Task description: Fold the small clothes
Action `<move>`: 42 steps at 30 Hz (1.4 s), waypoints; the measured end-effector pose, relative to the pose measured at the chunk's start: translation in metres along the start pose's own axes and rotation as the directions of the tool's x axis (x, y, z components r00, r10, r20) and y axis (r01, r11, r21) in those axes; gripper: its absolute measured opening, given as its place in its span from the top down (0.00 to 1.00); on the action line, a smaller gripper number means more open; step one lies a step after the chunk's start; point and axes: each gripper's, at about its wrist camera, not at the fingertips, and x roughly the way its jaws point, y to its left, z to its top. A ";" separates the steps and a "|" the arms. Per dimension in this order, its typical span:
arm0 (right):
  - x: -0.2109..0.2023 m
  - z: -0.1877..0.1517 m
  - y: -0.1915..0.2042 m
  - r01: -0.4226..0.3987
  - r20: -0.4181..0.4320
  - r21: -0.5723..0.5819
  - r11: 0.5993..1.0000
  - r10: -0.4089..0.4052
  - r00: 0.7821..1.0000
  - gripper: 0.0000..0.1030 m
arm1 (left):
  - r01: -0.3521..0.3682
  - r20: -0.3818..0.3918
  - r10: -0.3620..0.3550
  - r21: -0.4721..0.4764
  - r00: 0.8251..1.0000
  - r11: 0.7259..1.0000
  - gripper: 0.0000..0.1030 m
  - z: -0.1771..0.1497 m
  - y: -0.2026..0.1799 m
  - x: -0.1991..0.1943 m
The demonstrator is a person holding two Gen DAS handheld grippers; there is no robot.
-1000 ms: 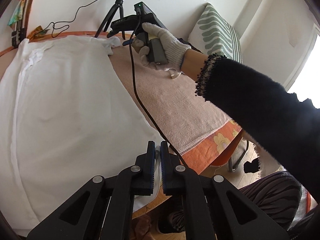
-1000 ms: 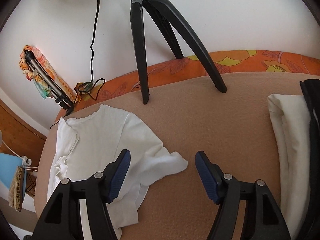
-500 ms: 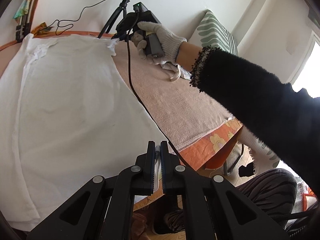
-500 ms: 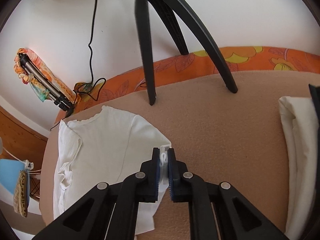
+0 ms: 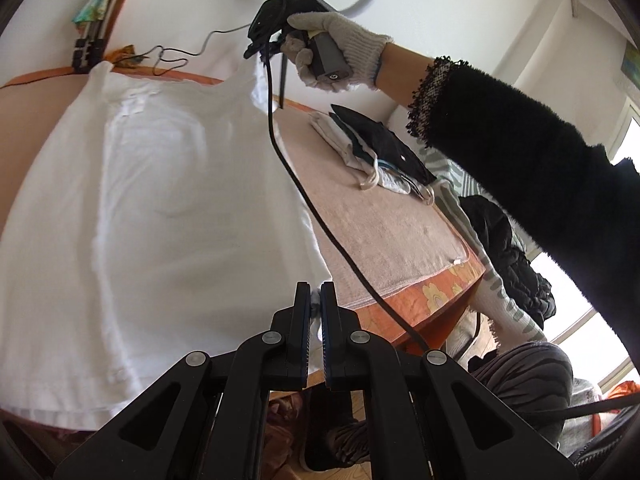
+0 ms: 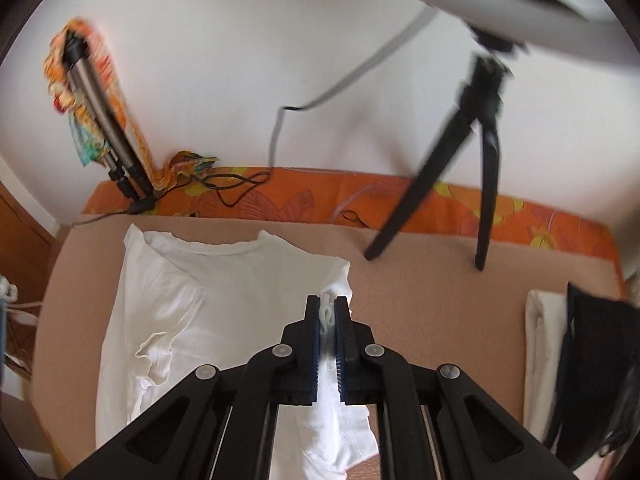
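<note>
A white shirt (image 5: 160, 208) is stretched out and lifted over the beige-covered table (image 5: 380, 224). My left gripper (image 5: 316, 308) is shut on its near hem corner. My right gripper (image 6: 328, 316) is shut on the shirt's sleeve edge; in the right wrist view the shirt (image 6: 208, 312) hangs down from it, its far part lying on the table (image 6: 432, 312). In the left wrist view the right gripper (image 5: 264, 46) is held high by a gloved hand (image 5: 336, 48) at the shirt's far corner.
A pile of folded clothes, white and black (image 5: 372, 148), lies at the table's right side, also seen in the right wrist view (image 6: 576, 360). A ring-light tripod (image 6: 476, 168) stands at the back. A black cable (image 5: 320, 224) hangs from the right gripper across the table.
The right gripper closed on the shirt's sleeve edge and rose with it. Both grippers lifted, pulling the shirt taut and partly off the table.
</note>
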 end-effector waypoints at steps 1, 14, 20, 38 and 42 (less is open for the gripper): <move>0.000 0.004 0.012 0.008 -0.001 -0.017 1.000 -0.008 1.000 0.96 | -0.005 0.006 0.005 -0.010 1.000 1.000 0.96 -0.001 0.004 -0.004; 0.056 0.009 0.174 0.136 -0.043 -0.283 0.950 -0.154 0.987 0.96 | -0.091 0.029 0.095 -0.106 0.995 0.990 0.96 -0.031 0.050 -0.031; 0.080 0.004 0.202 0.145 -0.059 -0.313 0.938 -0.171 0.983 0.96 | -0.106 0.033 0.110 -0.104 0.993 0.989 0.96 -0.035 0.054 -0.034; -0.036 -0.088 0.103 -0.220 0.051 -0.060 0.974 0.224 0.973 0.73 | -0.249 0.005 0.249 0.047 0.969 0.967 0.86 -0.021 0.063 -0.091; -0.014 -0.114 0.097 -0.228 0.012 -0.037 0.973 0.228 0.974 0.78 | -0.320 -0.007 0.321 0.059 0.947 0.945 0.86 -0.005 0.085 -0.102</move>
